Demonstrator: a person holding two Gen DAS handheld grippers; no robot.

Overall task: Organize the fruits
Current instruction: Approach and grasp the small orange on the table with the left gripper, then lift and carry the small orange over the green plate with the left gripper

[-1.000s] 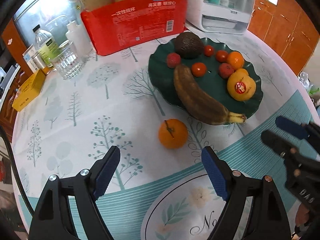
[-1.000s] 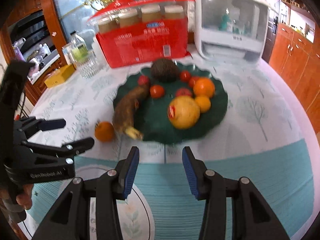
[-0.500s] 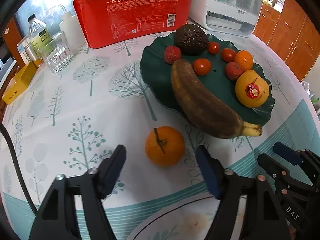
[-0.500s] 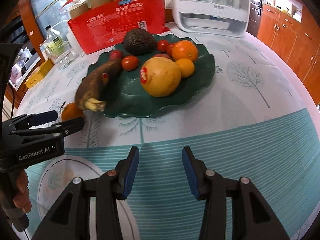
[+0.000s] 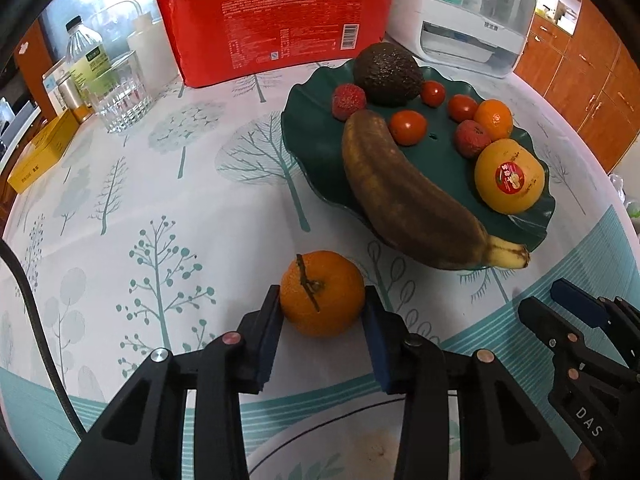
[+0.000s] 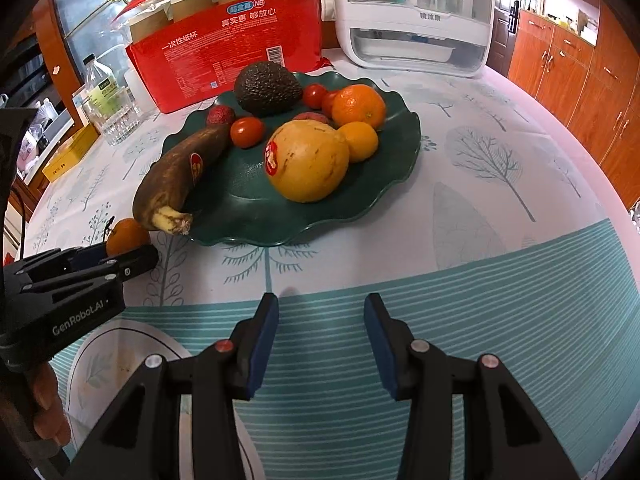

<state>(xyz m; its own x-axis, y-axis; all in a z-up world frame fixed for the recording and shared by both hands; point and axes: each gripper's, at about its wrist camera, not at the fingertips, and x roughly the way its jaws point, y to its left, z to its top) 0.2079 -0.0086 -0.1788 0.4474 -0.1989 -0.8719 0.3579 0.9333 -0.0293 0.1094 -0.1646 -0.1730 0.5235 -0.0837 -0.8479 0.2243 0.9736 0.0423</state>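
Left wrist | left hand-held gripper (image 5: 322, 312) closing, clamped on tangerine (image 5: 322, 293) | right hand-held gripper (image 6: 318, 308) apart

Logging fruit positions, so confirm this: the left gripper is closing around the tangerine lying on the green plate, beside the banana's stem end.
Wrong on one point: the tangerine lies on the tablecloth, off the green plate. The left wrist view shows it. The left gripper is closing around it, beside the banana's stem end.

We see a tangerine (image 5: 322, 293) on the table (image 5: 168, 184), plate (image 5: 310, 140) at its one o'clock, banana (image 5: 400, 196) on the plate, glass (image 5: 120, 100) at ten o'clock.
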